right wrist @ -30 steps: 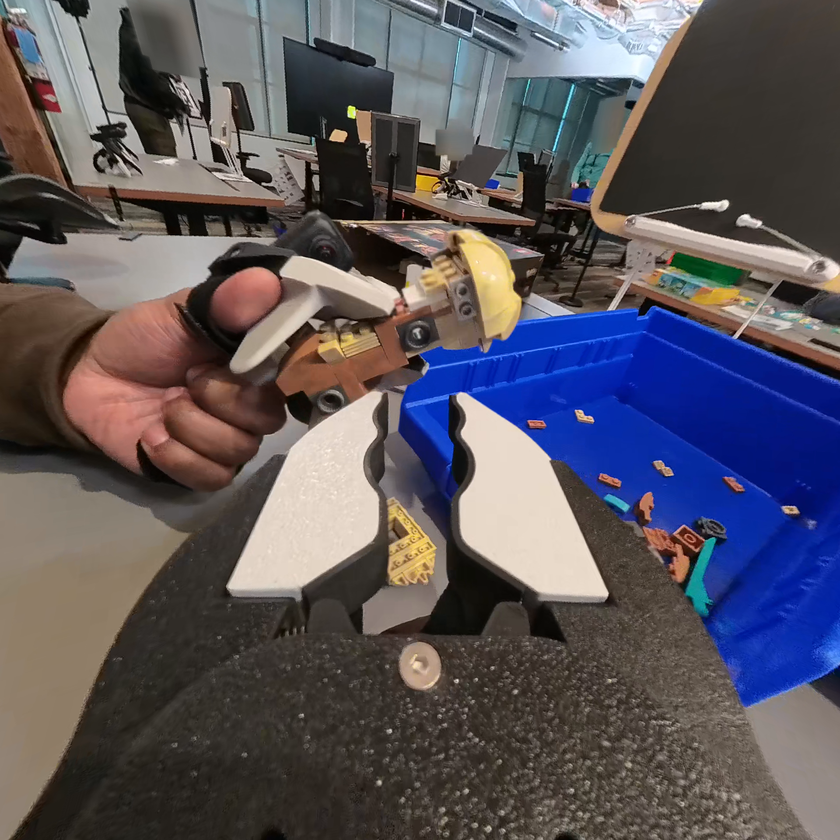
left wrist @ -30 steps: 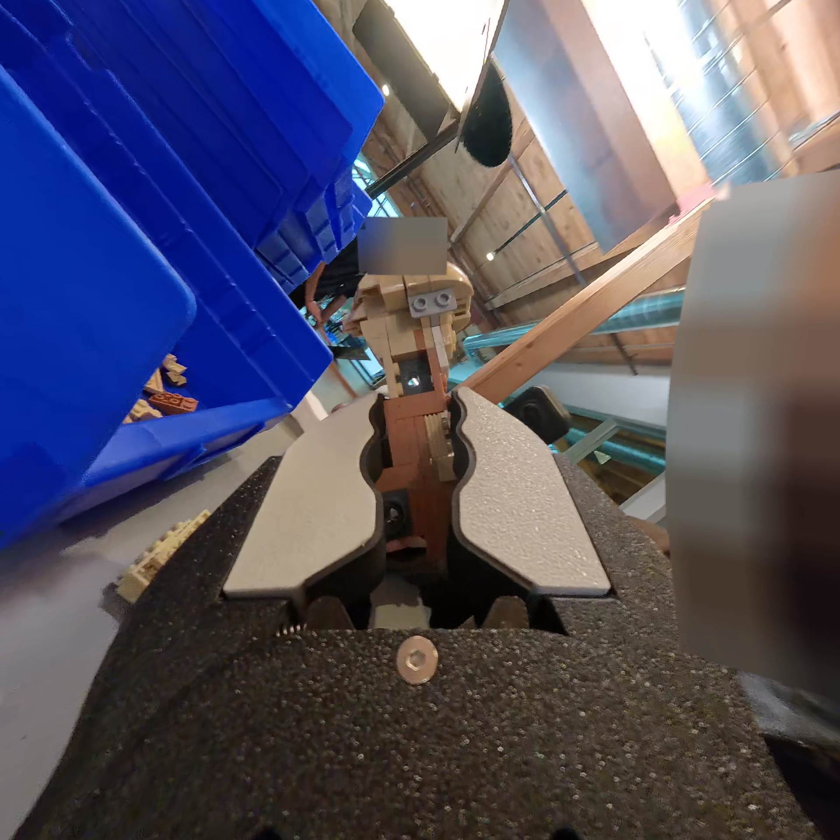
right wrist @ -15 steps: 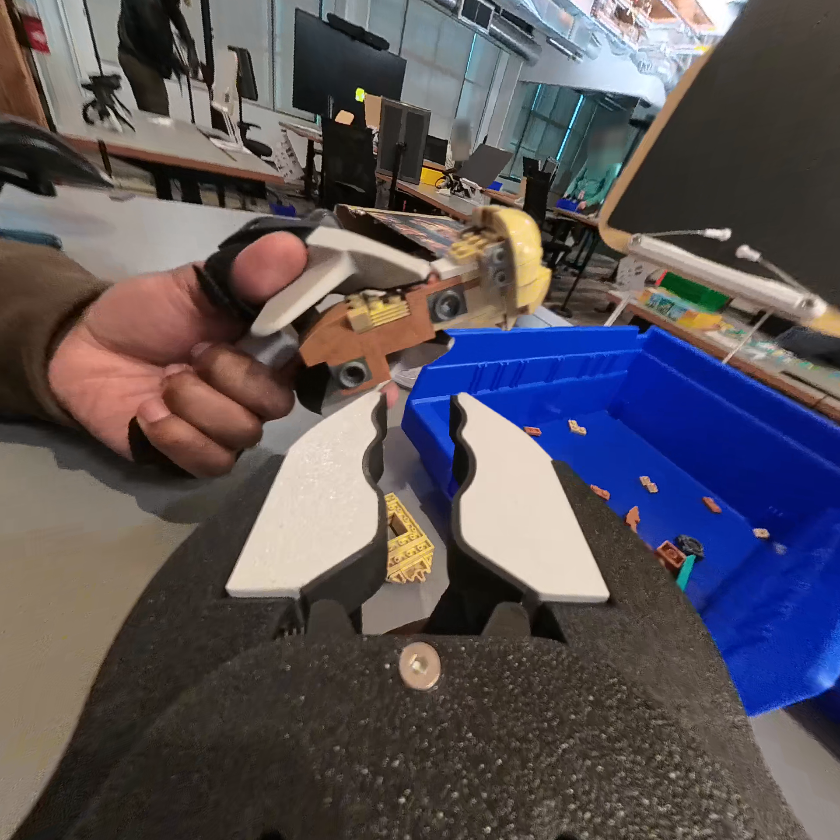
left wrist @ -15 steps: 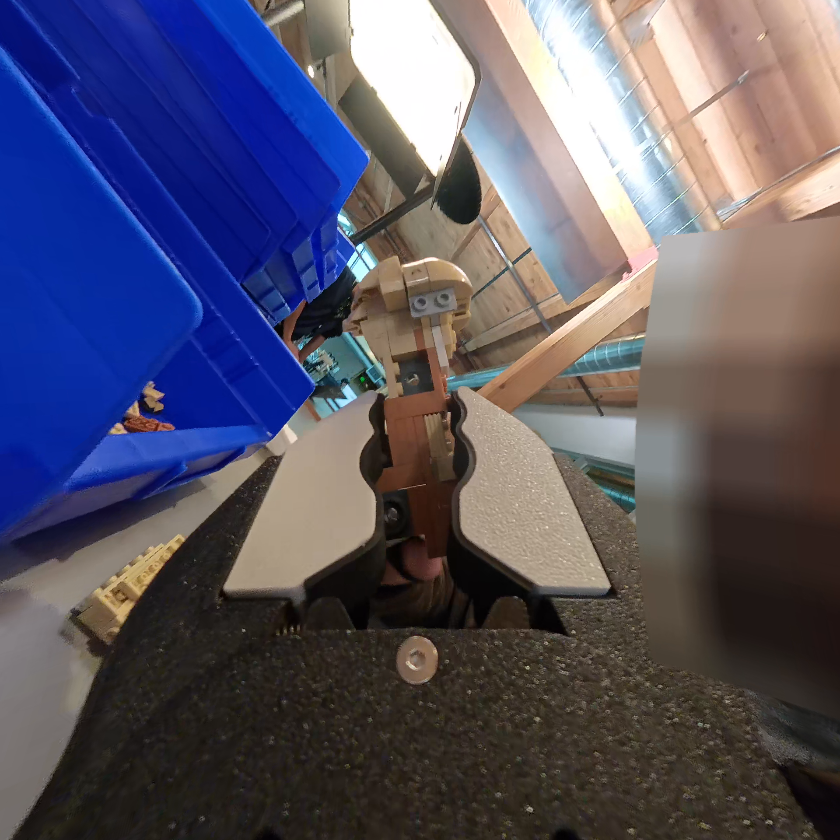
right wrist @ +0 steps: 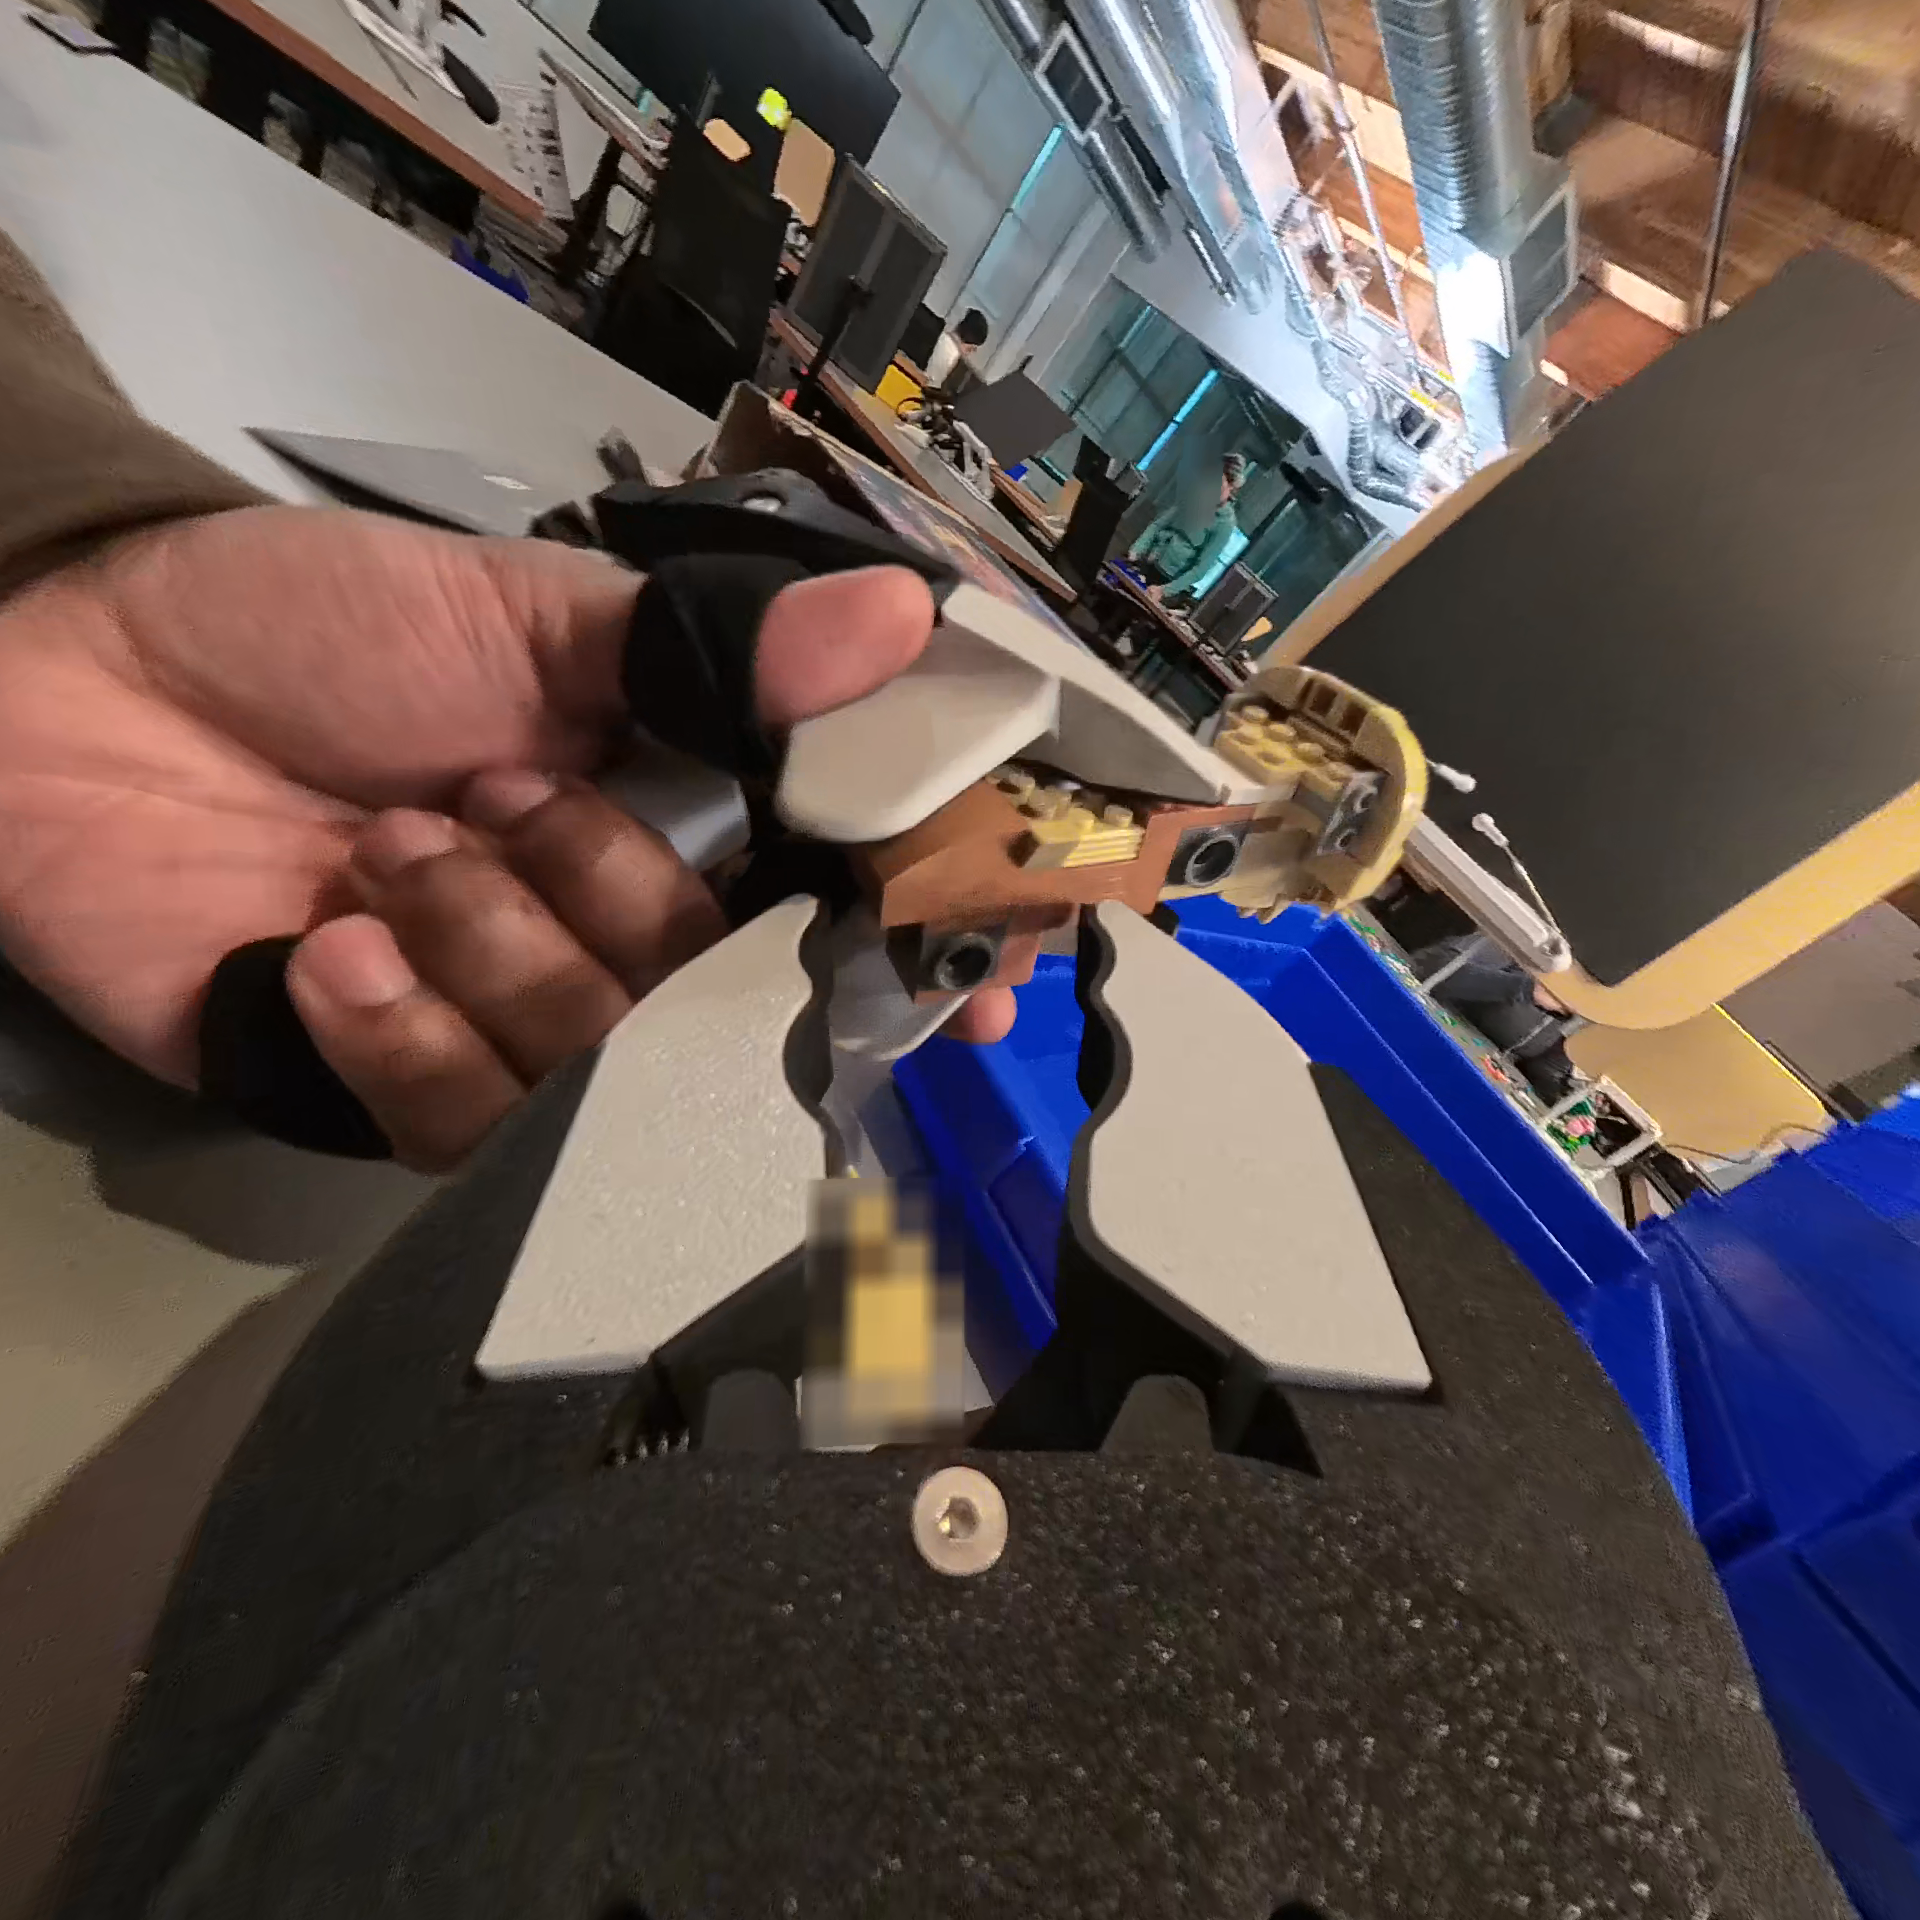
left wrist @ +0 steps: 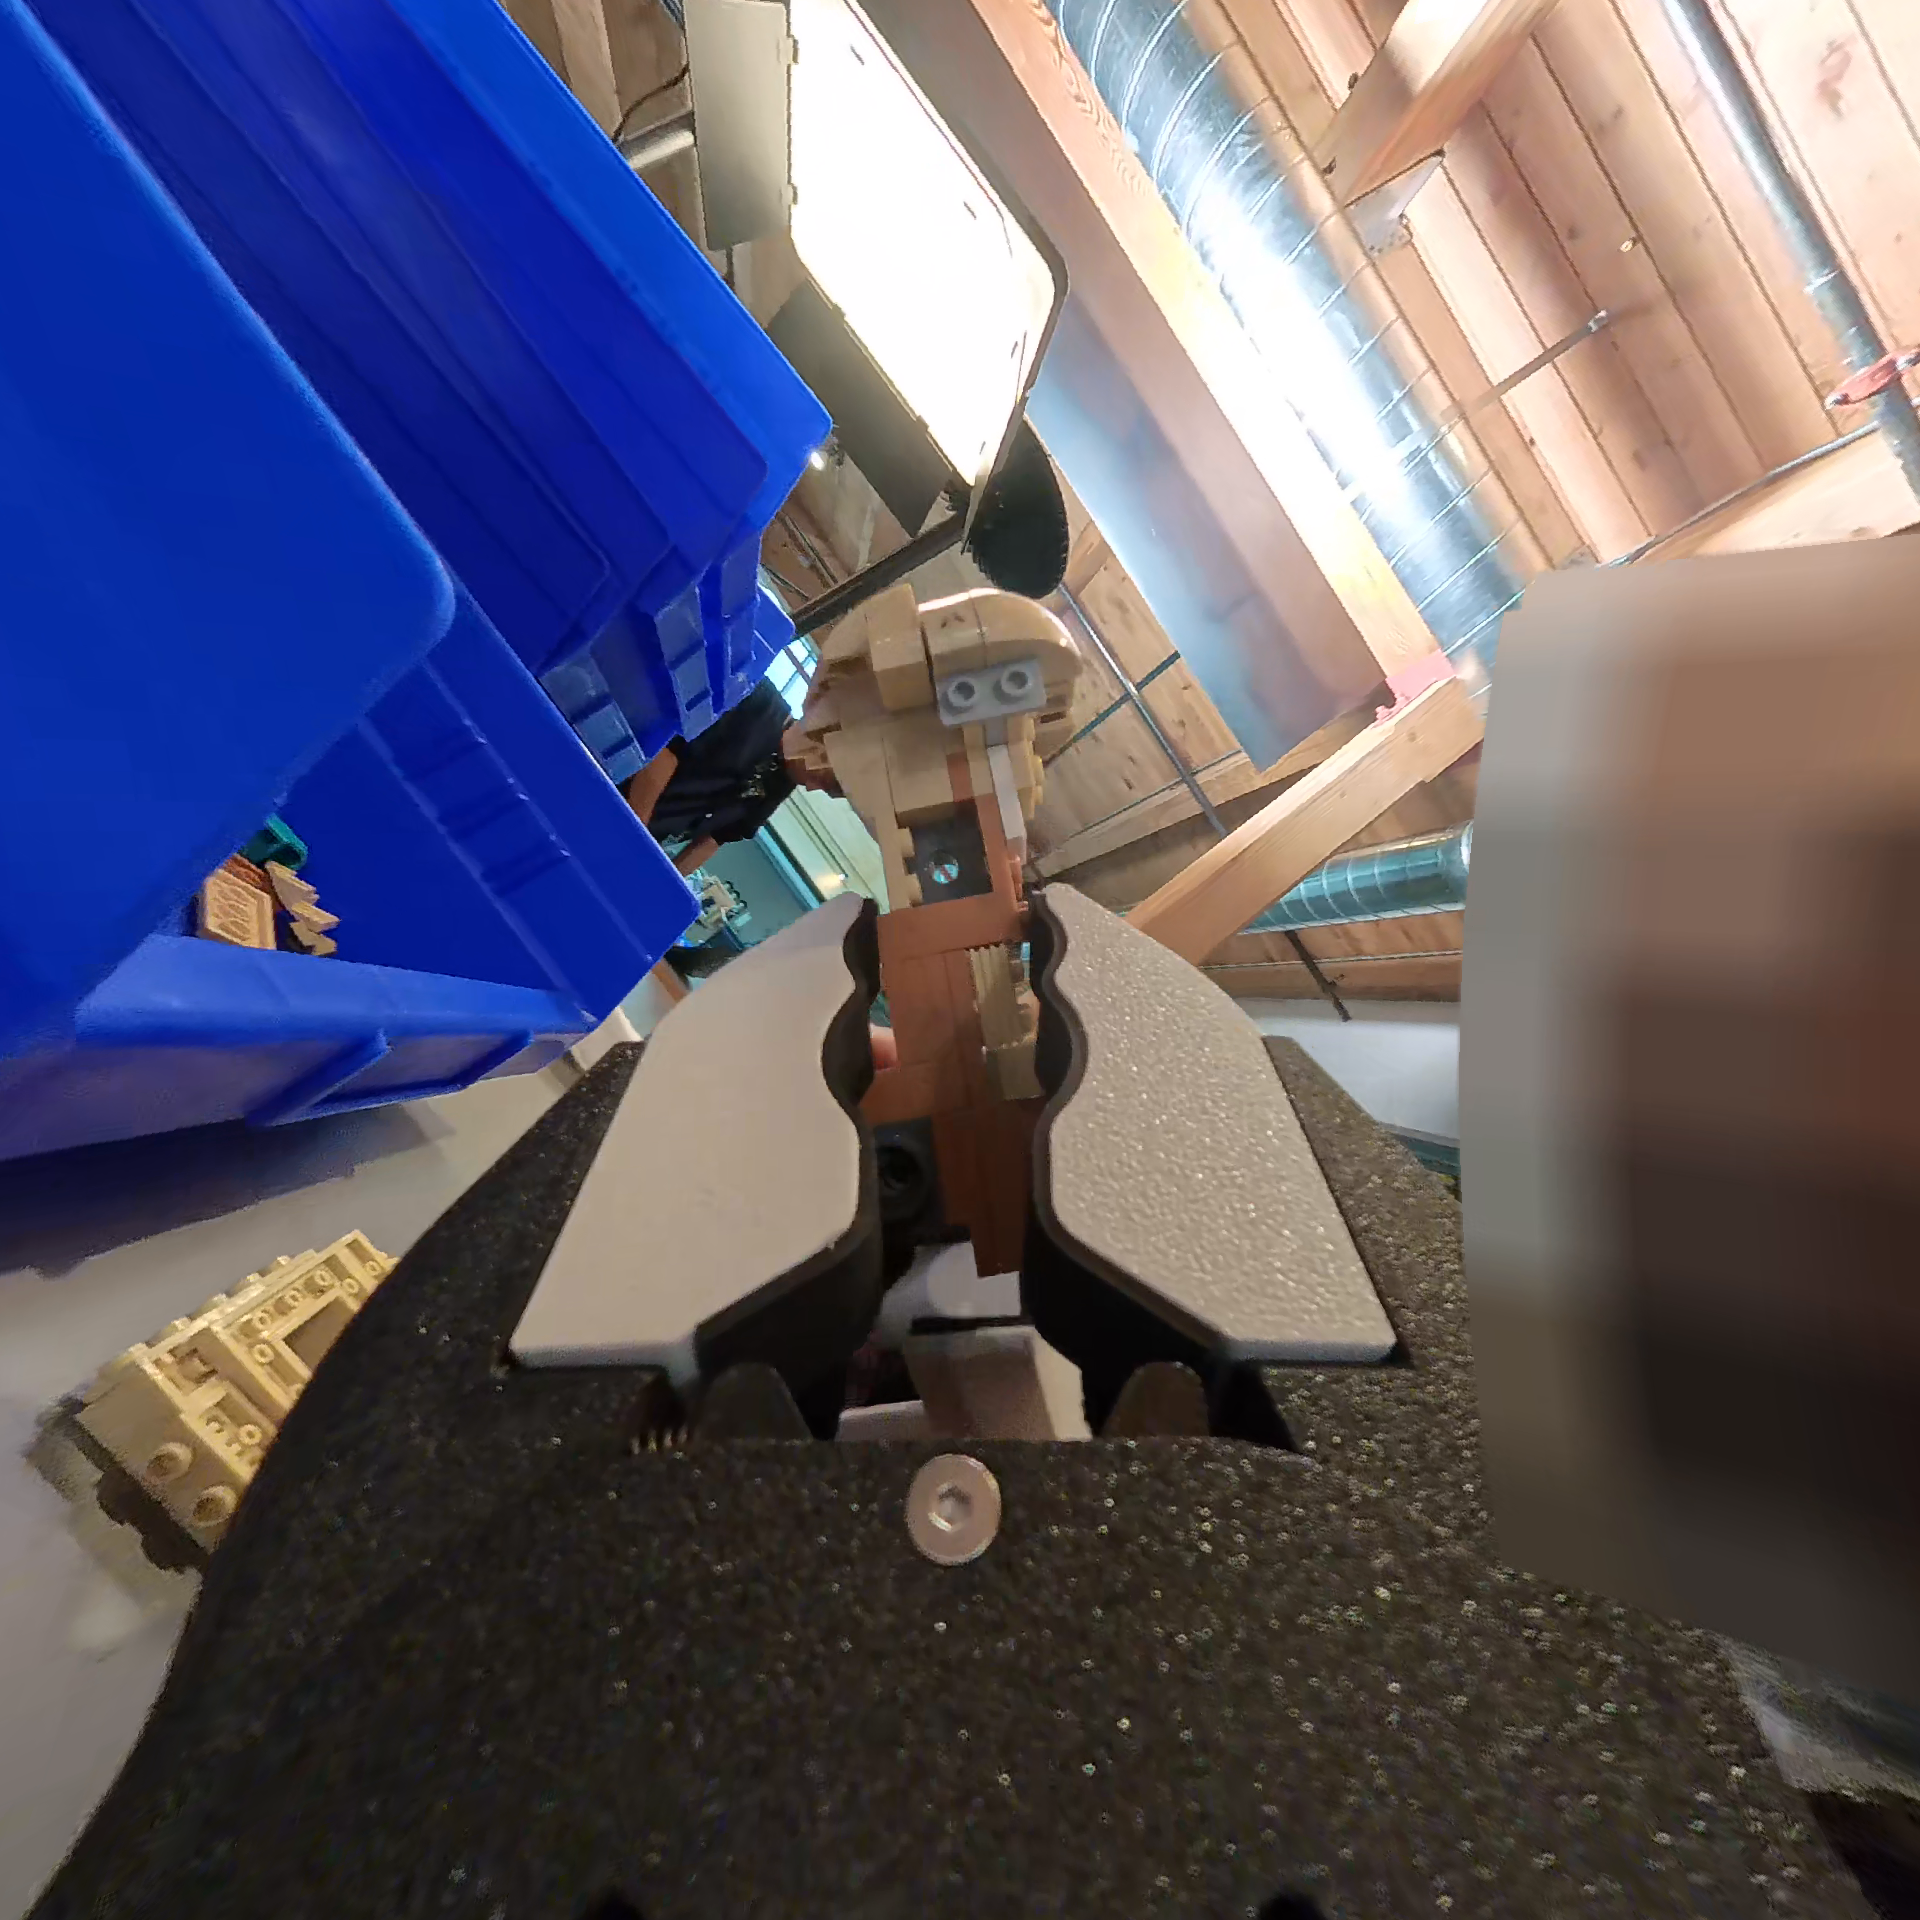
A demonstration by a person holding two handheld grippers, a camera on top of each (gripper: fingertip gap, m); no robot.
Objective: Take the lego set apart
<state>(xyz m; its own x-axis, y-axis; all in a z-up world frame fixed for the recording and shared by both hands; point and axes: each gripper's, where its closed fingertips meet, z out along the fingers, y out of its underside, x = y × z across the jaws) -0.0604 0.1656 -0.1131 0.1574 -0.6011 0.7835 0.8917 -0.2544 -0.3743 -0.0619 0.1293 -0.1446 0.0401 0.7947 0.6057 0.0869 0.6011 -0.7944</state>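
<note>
While the left tool (left wrist: pixel 948 935) was clamped on a brown and tan brick model (left wrist: pixel 951 790), both pads pressing its brown body, the tan rounded head stuck out past the fingertips. Off to that tool's left sat the blue bins (left wrist: pixel 312 520), with a tan brick piece (left wrist: pixel 208 1371) on the bench (left wrist: pixel 62 1621) down by its left side. The right tool (right wrist: pixel 945 925) had its jaws spread open, gripping nothing, tips just under the model's brown underside (right wrist: pixel 966 956). The person's hand (right wrist: pixel 364 790) around the left tool was up to its left, a blue bin (right wrist: pixel 1455 1143) ahead to the right.
</note>
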